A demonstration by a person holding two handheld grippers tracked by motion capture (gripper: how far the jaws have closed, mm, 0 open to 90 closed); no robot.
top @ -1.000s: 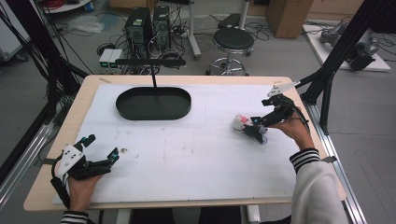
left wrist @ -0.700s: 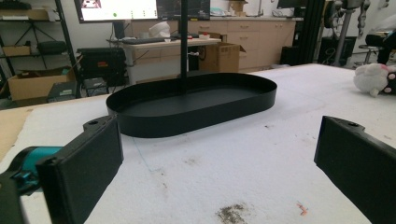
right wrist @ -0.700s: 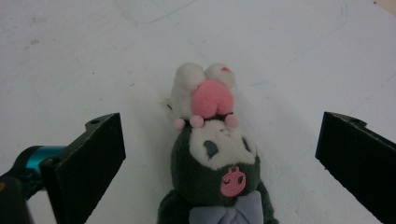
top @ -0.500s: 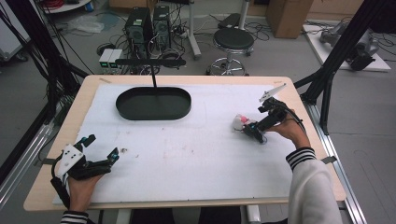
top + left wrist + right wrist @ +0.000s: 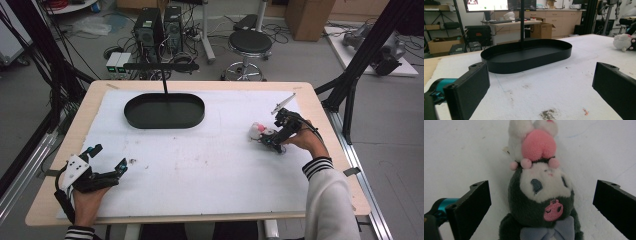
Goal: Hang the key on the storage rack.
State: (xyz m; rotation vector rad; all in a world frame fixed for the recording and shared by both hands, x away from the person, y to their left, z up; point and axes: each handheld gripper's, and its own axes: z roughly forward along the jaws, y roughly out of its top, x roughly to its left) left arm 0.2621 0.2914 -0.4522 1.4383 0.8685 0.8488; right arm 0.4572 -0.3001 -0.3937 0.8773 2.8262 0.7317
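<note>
The right gripper (image 5: 541, 207) hangs over a plush toy (image 5: 541, 202) that lies on a white table cover (image 5: 461, 150), its two black jaws spread wide on either side without touching it. The toy has a dark body, a white face, a pink-and-white top and a bluish bow at the neck.

Over the last second the right gripper (image 5: 274, 141), held in the person's right hand (image 5: 303, 143), comes down from a slightly raised, outward position toward the small dark plush toy with a white face, pink cap and grey-blue bow (image 5: 261, 133) lying on the white padded table cover (image 5: 200, 165). It closes the gap and tilts lower, so its wide-spread jaws now straddle the toy, one on each side of its head without touching it. The forearm in the white sleeve (image 5: 327, 200) shifts inward with it.
</note>
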